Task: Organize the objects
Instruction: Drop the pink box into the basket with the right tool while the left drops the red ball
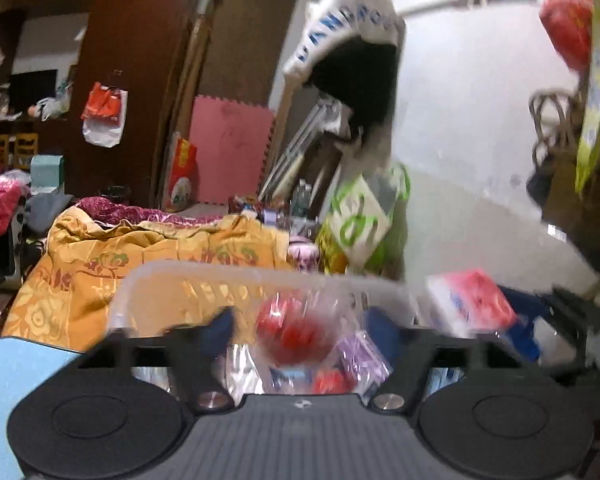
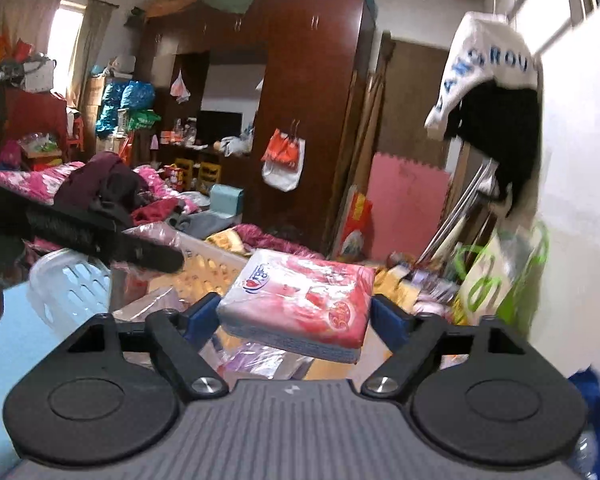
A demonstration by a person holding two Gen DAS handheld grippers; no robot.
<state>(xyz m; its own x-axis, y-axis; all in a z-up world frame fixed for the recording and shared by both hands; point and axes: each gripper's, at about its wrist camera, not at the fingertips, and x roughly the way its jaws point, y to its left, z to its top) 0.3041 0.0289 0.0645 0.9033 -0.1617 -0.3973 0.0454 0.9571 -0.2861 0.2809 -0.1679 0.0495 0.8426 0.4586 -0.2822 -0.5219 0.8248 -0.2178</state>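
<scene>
In the left wrist view my left gripper (image 1: 302, 330) stands open above a white slatted basket (image 1: 236, 270). A clear plastic bag of red round items (image 1: 292, 330) sits blurred between its blue fingers (image 1: 220, 330), with no pad pressing on it. A pink wrapped tissue pack (image 1: 472, 300) shows to the right. In the right wrist view my right gripper (image 2: 298, 318) is open, and the pink tissue pack (image 2: 300, 304) lies tilted between its fingers (image 2: 392, 322), loose of them, over the basket (image 2: 204, 258). The left gripper's black finger (image 2: 140, 252) reaches in from the left.
An orange patterned quilt (image 1: 100, 264) lies beyond the basket. A white wall (image 1: 480, 140) with hanging clothes (image 1: 360, 80) and a green-print bag (image 1: 360, 224) stands at the right. More clear bags (image 2: 256, 360) lie under the pack. A dark wardrobe (image 2: 312, 100) fills the back.
</scene>
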